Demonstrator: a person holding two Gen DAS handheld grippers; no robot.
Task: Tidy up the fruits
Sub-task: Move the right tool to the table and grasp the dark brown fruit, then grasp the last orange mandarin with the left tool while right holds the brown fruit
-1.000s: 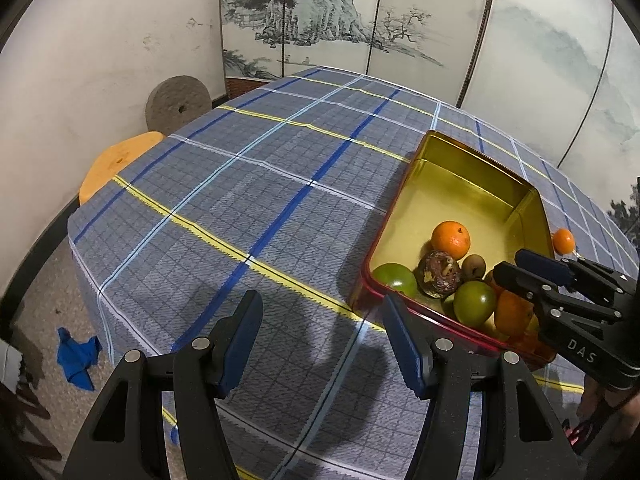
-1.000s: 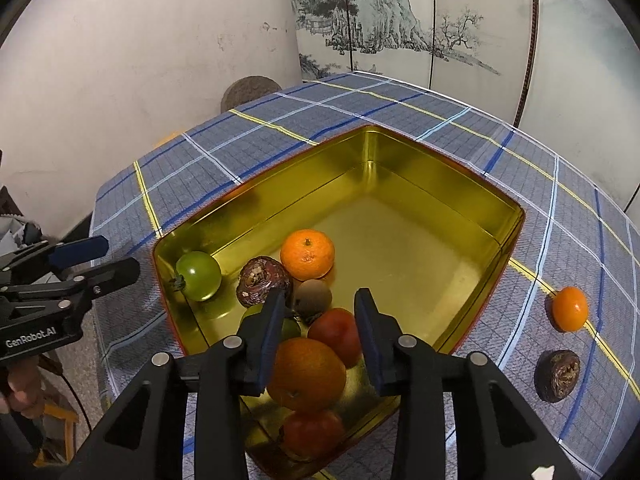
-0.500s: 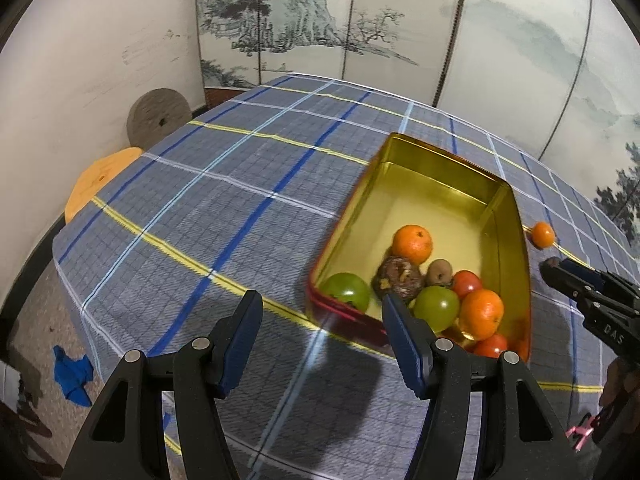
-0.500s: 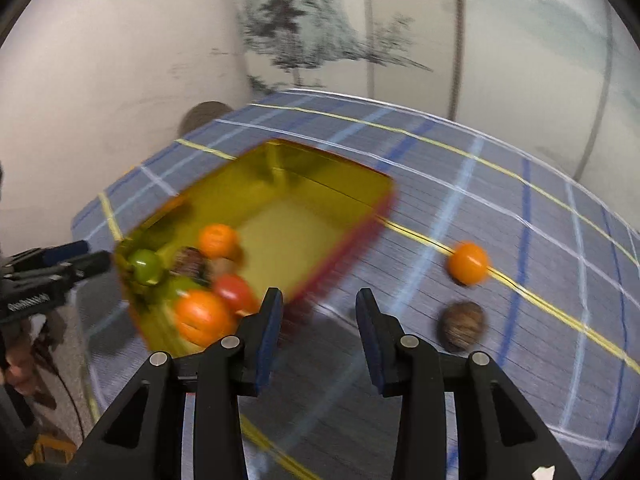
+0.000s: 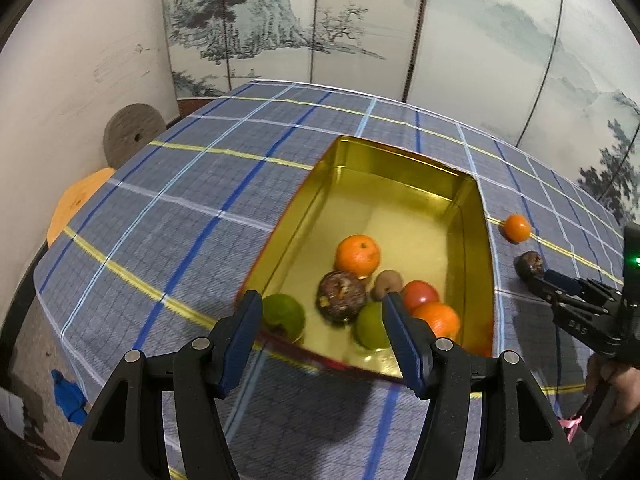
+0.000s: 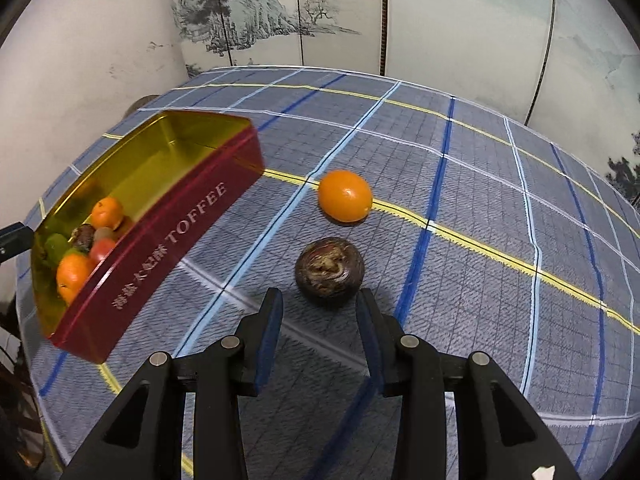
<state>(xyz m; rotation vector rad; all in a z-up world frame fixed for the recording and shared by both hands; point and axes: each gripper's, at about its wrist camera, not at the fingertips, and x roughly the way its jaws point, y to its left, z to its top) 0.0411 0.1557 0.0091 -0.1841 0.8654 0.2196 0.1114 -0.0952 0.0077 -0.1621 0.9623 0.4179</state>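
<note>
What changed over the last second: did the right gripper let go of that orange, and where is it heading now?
Yes. The right gripper released the orange into the gold-lined red tin, swung right out of it, and now sits open just short of the dark brown round fruit on the checked tablecloth. The left gripper drifted toward the tin, open throughout. The loose small orange fruit stayed put.

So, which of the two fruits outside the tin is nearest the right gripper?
The dark mottled fruit, just ahead of the open right gripper; the orange lies farther away.
</note>
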